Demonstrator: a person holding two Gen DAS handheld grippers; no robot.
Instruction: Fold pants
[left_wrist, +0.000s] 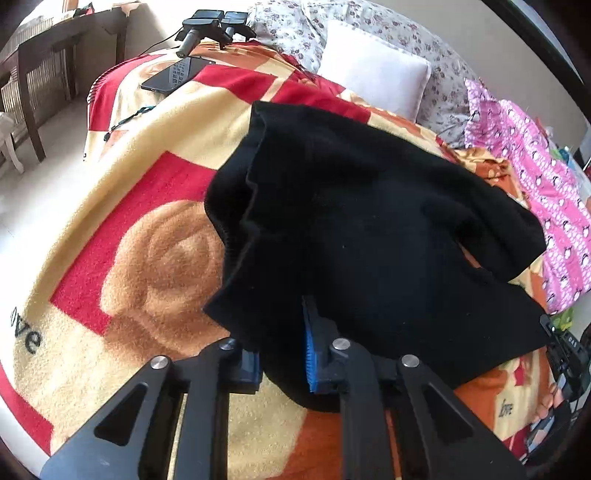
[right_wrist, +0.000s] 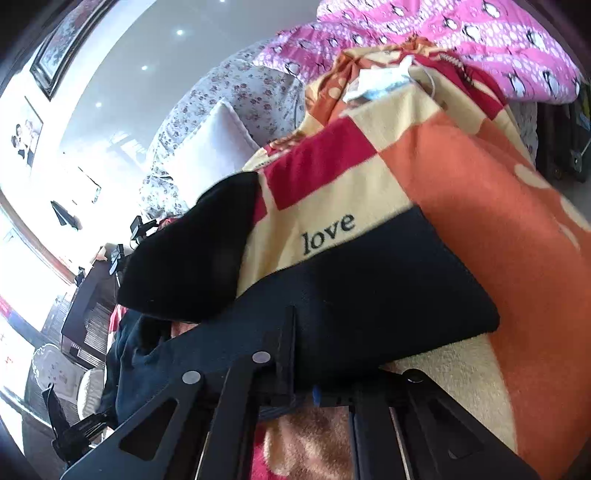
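Folding looks mid-way, so I'd carry both corners level and lay the flap down flat on the blanket (left_wrist: 110, 206), no bunching. The pants (left_wrist: 369, 236) are black, thick, already doubled, lying mid-blanket. Left gripper (left_wrist: 284, 354) is clamped on their near edge, right gripper (right_wrist: 303, 373) pinches cloth too.

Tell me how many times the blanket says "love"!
2. One "love" is on the blanket by the pants' near right edge, also seen from the right wrist. Another, partly cut off, is far left. The pants may hide more.
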